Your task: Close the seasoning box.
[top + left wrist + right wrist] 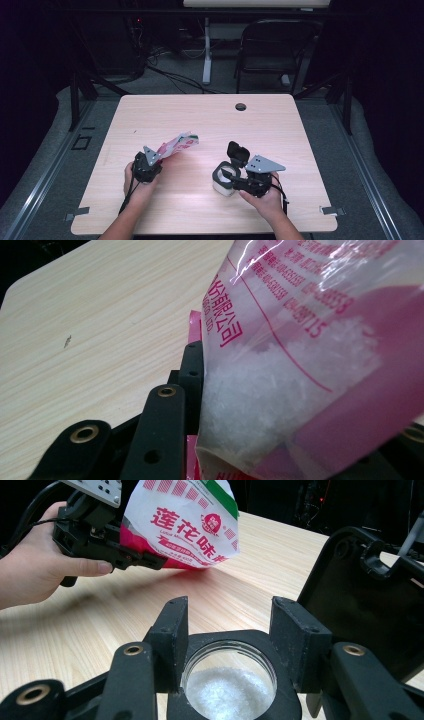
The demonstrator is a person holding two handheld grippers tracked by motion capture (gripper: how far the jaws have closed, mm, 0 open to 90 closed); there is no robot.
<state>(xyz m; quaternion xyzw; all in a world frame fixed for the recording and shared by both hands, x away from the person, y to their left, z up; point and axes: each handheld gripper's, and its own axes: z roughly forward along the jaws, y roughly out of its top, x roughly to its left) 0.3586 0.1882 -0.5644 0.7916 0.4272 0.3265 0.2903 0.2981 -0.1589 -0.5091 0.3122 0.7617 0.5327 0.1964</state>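
Note:
A pink and white bag [178,144] of white crystals hangs tilted over the table, and my left gripper [156,161] is shut on its lower end. In the left gripper view the bag [320,330] lies between the jaws of the left gripper [300,405] and covers the right one. A small jar [220,188] with a black collar stands on the table with my right gripper [225,176] shut on it. Its black flip lid [238,152] stands open. In the right gripper view the jar [235,642] holds white crystals [227,687] between the jaws of the right gripper [230,622]. The bag [185,522] is held beyond it, a little apart.
The wooden table [210,120] has a round cable hole [241,106] near its far edge. A folding chair [272,47] and a white desk leg [206,50] stand on the floor behind it. Dark space surrounds the table.

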